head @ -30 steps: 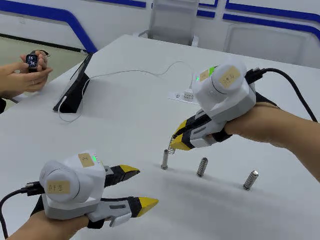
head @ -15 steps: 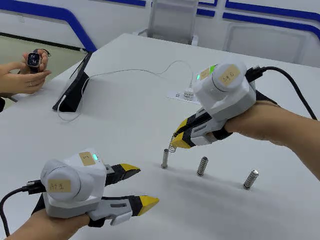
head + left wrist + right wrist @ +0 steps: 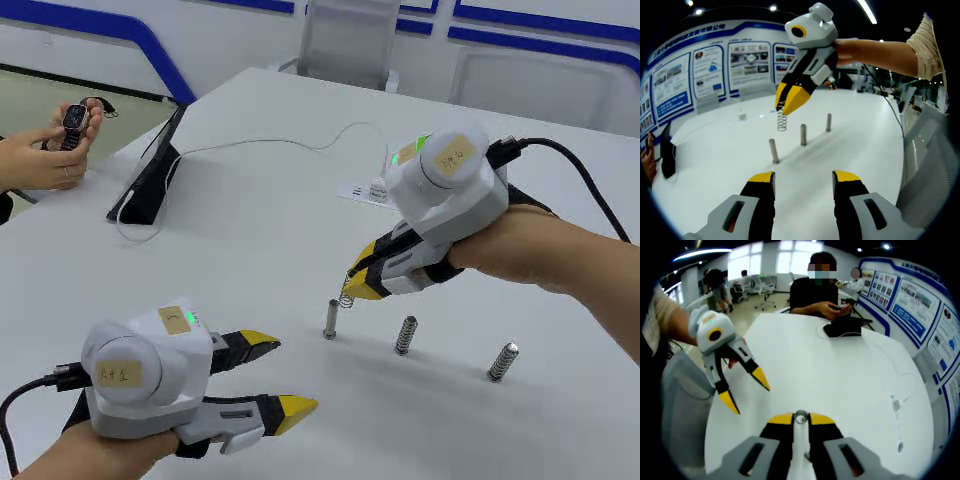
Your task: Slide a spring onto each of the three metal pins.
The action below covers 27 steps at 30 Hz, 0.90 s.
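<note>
Close to the near edge of the white table (image 3: 250, 230), the left gripper (image 3: 285, 375) hovers with its yellow-tipped jaws spread wide and nothing between them, well apart from the work. Beyond it, toward the middle of the table, stands a row of three upright metal pins: the bare pin (image 3: 330, 318) at the row's left end, then the next pin (image 3: 404, 334) and the end pin (image 3: 502, 360), each already wearing a coil. Just past the bare pin, the right gripper (image 3: 355, 288) angles down from the table's right side, its jaws pressed together on the top of the last spring (image 3: 344, 298). The spring hangs from the tips with its long axis near upright and slightly tilted. Its lower end sits beside and a touch beyond the pin's top, close to it but not yet threaded. Seen from the left gripper view, the spring (image 3: 782, 120) dangles above and behind the bare pin (image 3: 773, 151). The right gripper is by far the nearer tool, and the coming move looks to turn on bringing the coil's open end squarely over the pin tip before lowering. Toward the far left corner, a dark tablet (image 3: 150, 180) and a trailing white cable (image 3: 270, 145) lie on the table.
</note>
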Motion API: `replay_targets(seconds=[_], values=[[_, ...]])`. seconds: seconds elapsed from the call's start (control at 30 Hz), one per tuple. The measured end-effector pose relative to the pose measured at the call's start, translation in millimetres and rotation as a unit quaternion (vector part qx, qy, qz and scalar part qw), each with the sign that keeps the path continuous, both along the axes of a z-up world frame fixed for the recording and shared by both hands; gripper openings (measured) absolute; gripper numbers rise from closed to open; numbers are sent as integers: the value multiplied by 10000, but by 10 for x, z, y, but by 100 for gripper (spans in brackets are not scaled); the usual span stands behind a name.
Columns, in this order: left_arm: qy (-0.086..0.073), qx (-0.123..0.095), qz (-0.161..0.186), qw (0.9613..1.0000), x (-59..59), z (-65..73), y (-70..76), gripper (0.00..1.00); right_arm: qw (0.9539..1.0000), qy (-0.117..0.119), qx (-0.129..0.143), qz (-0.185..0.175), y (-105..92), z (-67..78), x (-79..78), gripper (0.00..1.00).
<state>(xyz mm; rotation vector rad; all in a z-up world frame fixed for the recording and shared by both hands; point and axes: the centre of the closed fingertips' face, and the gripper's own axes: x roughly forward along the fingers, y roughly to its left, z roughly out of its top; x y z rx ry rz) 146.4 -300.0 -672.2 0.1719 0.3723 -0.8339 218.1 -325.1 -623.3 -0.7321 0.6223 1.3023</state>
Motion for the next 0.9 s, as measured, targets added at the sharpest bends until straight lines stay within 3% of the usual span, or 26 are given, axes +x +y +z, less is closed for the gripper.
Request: replay_targets(seconds=[0.3, 0.9], values=[[-8, 3, 7, 10000, 3, 5, 0, 46, 10000, 30, -54, 4, 7, -46, 3, 12], [14, -27, 26, 10000, 28, -14, 31, 47, 9996, 31, 13, -265, 85, -143, 167, 12]])
